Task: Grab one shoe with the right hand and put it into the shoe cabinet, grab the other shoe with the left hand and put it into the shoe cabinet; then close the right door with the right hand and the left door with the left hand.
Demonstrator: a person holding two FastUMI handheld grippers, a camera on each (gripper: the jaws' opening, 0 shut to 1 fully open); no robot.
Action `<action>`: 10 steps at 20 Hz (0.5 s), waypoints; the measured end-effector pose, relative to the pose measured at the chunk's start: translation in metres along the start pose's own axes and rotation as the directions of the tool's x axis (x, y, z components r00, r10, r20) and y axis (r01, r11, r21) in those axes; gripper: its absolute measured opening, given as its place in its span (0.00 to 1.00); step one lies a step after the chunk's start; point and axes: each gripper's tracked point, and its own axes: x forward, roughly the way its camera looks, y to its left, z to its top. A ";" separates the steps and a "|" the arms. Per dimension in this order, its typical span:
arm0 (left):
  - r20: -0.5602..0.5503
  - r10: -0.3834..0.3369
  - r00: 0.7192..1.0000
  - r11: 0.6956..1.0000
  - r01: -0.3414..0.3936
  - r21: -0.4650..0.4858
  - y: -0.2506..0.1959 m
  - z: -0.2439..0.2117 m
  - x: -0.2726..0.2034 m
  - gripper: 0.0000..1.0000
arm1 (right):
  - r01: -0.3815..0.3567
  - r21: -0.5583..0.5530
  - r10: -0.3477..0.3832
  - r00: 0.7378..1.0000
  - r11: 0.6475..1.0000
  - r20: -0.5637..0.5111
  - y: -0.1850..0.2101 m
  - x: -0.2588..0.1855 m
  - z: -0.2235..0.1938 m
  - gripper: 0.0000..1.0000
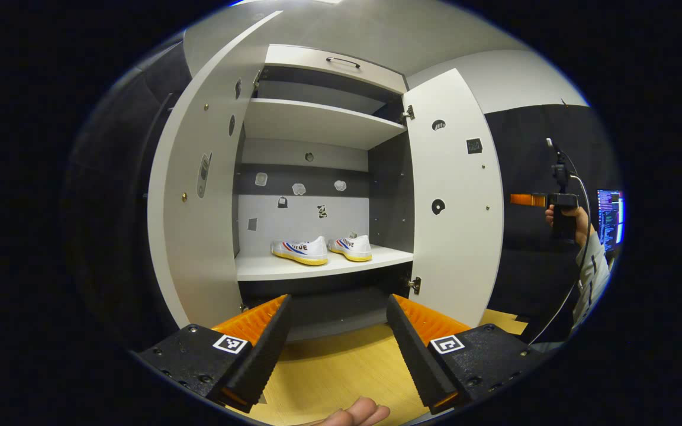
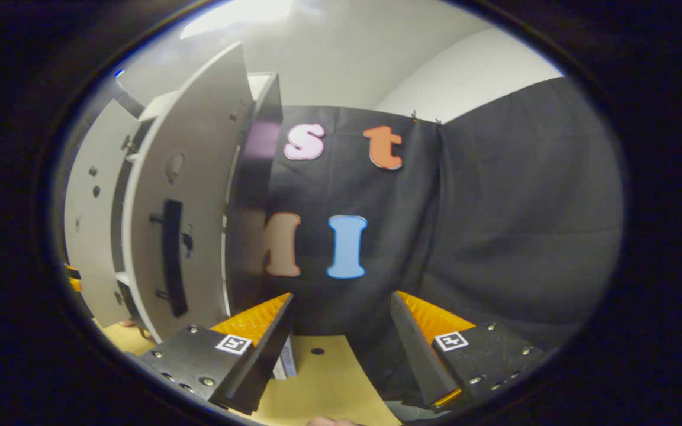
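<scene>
- Cabinet (image 1: pixel 317 124): both doors open; two shoes (image 1: pixel 301 250) (image 1: pixel 351 246) side by side on its lower shelf (image 1: pixel 317 266).
- Left gripper (image 1: pixel 337 349): jaws open, empty, facing the cabinet.
- Right gripper (image 2: pixel 341 349): jaws open, empty, beside the right door (image 2: pixel 181 195), outer face with handle (image 2: pixel 172 257).

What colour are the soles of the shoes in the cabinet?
Yellow soles under white shoes, clearest in the left gripper view.

White shoes (image 1: pixel 322 249) with yellow soles and red-blue stripes; white cabinet (image 1: pixel 317 121) with dark grey back panels; light wood floor (image 1: pixel 341 373).
</scene>
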 end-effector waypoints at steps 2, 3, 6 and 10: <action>0.002 -0.001 1.000 1.000 0.001 -0.001 0.000 0.000 -0.004 0.96 | -0.040 -0.032 0.040 0.999 0.999 -0.002 0.020 0.003 0.010 0.96; 0.007 -0.001 1.000 1.000 0.001 -0.007 0.000 0.001 -0.007 0.96 | -0.047 -0.052 0.046 0.999 0.998 -0.019 0.029 0.007 0.009 0.94; 0.029 -0.008 1.000 1.000 0.008 -0.013 0.002 0.006 -0.016 0.96 | -0.053 -0.078 0.046 0.995 0.996 -0.086 0.054 0.019 -0.001 0.96; 0.042 0.011 0.999 1.000 -0.011 -0.007 0.012 0.008 -0.031 0.96 | -0.127 -0.048 0.119 0.983 0.991 -0.137 0.101 0.035 -0.011 0.95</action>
